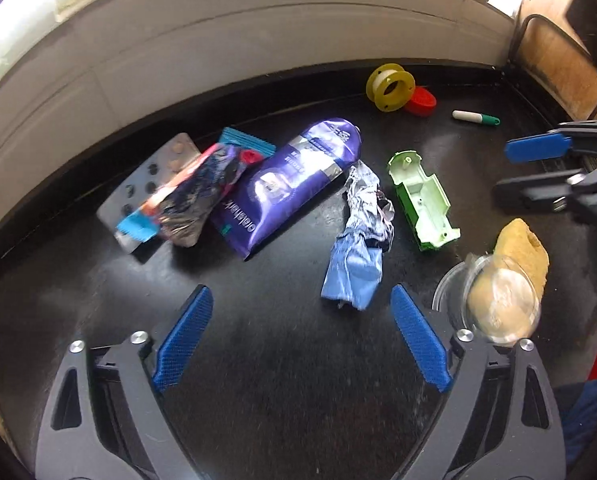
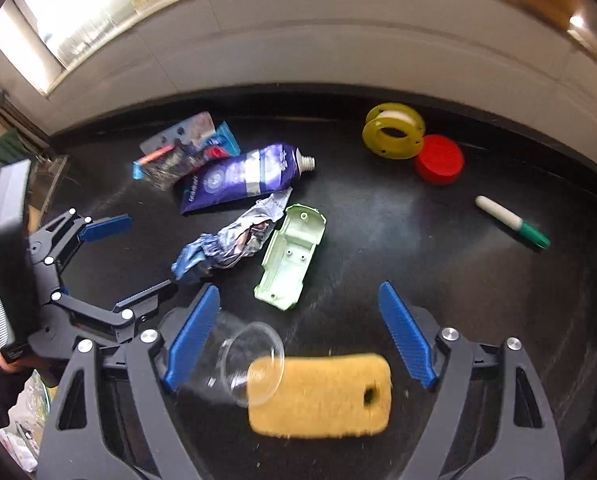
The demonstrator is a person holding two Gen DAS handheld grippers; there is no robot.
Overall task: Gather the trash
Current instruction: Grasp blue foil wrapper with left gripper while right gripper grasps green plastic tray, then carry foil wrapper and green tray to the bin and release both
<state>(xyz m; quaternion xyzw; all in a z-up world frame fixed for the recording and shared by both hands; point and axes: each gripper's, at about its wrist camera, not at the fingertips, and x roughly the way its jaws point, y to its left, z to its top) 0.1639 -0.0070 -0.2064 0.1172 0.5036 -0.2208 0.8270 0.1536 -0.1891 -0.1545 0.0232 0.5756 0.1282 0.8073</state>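
Note:
Trash lies on a black tabletop [image 1: 290, 360]. A crumpled blue and silver wrapper [image 1: 358, 240] lies just ahead of my open, empty left gripper [image 1: 302, 336]; it also shows in the right wrist view [image 2: 222, 248]. A purple toothpaste tube [image 1: 290, 184], a snack wrapper [image 1: 194, 200] and a pill blister [image 1: 154, 176] lie to its left. A green plastic shell [image 1: 422, 200] lies to its right. My right gripper [image 2: 298, 336] is open and empty over a yellow sponge [image 2: 322, 396] and a clear plastic cup [image 2: 246, 364].
A yellow tape spool [image 2: 394, 130], a red lid [image 2: 438, 160] and a white and green marker [image 2: 510, 222] lie at the back right. A pale wall [image 2: 298, 52] bounds the far edge. The left gripper [image 2: 138, 256] shows at the left in the right wrist view.

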